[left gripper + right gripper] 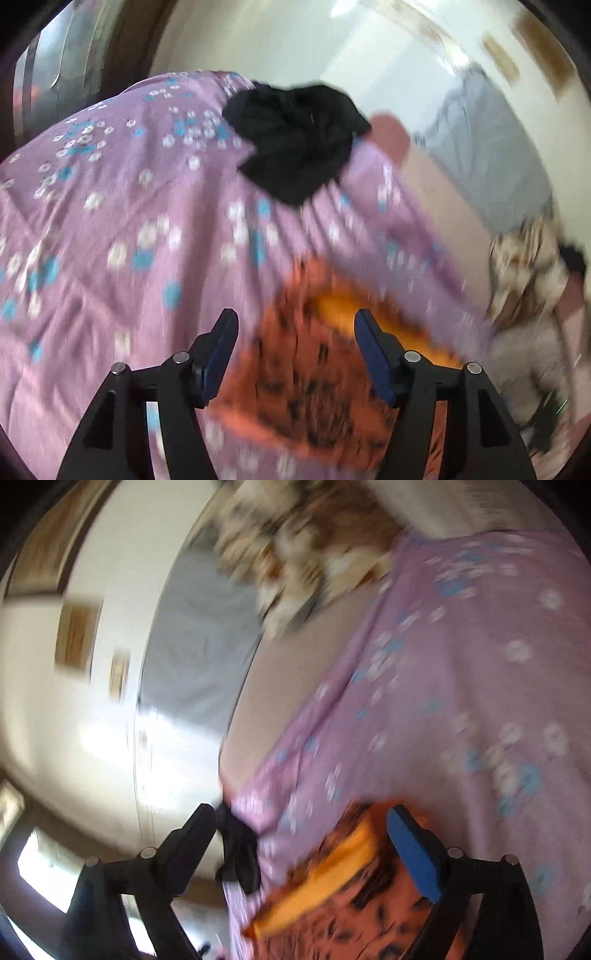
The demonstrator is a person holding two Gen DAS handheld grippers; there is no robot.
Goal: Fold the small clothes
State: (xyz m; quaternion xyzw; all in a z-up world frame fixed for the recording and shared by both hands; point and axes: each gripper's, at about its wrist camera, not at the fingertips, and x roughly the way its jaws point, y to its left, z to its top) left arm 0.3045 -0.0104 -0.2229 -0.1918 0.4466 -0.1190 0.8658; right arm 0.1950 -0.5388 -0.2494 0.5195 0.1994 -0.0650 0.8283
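My left jaws [295,325] stand wide apart with nothing between them, hanging just above the orange garment [314,387]. That piece is orange-pink with dark spots and a plain yellow-orange band, and it lies on the purple flowered bedspread [110,221] right under me. My right jaws [301,823] are spread too and grip nothing; in the right wrist view the orange garment [351,897] lies below and between them, its yellow band running slantwise, one blue pad near its edge. Both views are smeared by motion, so I cannot tell whether either pad touches the cloth.

As I judge it, the orange piece is the one in hand. Whether it is already folded or only laid out flat I cannot say: the blur hides its edges and any crease. It looks fairly flat and compact, not bunched.

Further out on the bedspread, well apart from the orange piece, a black garment [295,144] lies crumpled in a heap. In the right wrist view it [238,853] shows at the bedspread's edge, by my left-hand finger. It is plainly not folded, so at least that one is left to do.

Beyond the bed's far side a brown-and-cream patterned cloth [303,550] is bunched up; I cannot tell what it is, or whether it belongs to the job. I see no stack of finished pieces anywhere.
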